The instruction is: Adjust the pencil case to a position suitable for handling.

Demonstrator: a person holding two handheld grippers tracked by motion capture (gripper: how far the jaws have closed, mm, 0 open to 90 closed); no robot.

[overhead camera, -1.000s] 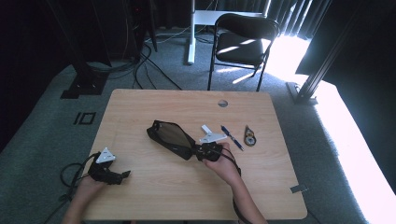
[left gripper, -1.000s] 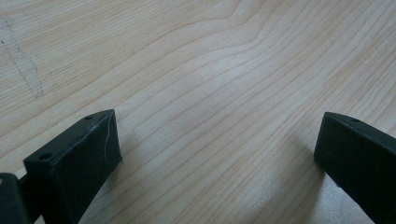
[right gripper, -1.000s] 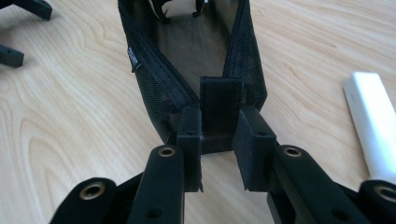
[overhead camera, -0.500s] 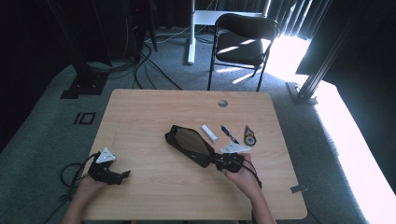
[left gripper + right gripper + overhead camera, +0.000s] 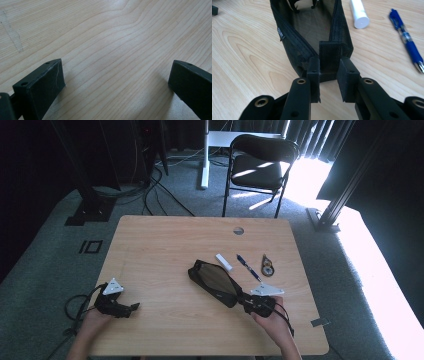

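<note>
Pouch [image 5: 317,27]: black mesh zip case, open at the top, lying flat on the desk [image 5: 165,250] right of centre; its near end tab sits between the right fingers [image 5: 313,75]

Right fingers: closed on the pouch's fabric end tab; the pads press it from both sides, low against the wood

Left fingers [image 5: 42,85]: spread wide with nothing between them; bare wood grain shows in the gap

Right gripper [image 5: 255,304]: held at the near right part of the desk, pointing away and leftward along the pouch's length

Left gripper [image 5: 117,306]: resting at the near left edge, well apart from the pouch

Hand pose: right hand [image 5: 272,322] comes in from the near edge, wrist low, gripper nearly level with the surface; left hand [image 5: 92,320] lies at the desk's near left corner with its cable trailing off the edge

Nearby things: white tube [image 5: 359,13] just beside the pouch's right side; blue pen [image 5: 407,35] a little farther right; a small round item [image 5: 268,268] beyond the pen, too small to identify

Risk: the hold is on a thin tab only, so a sharp tug could, in my judgement, slip the fabric out; dragging the pouch sideways could sweep the tube or the pen across the wood; the soft open mouth could fold shut, since the other end is unheld
</note>
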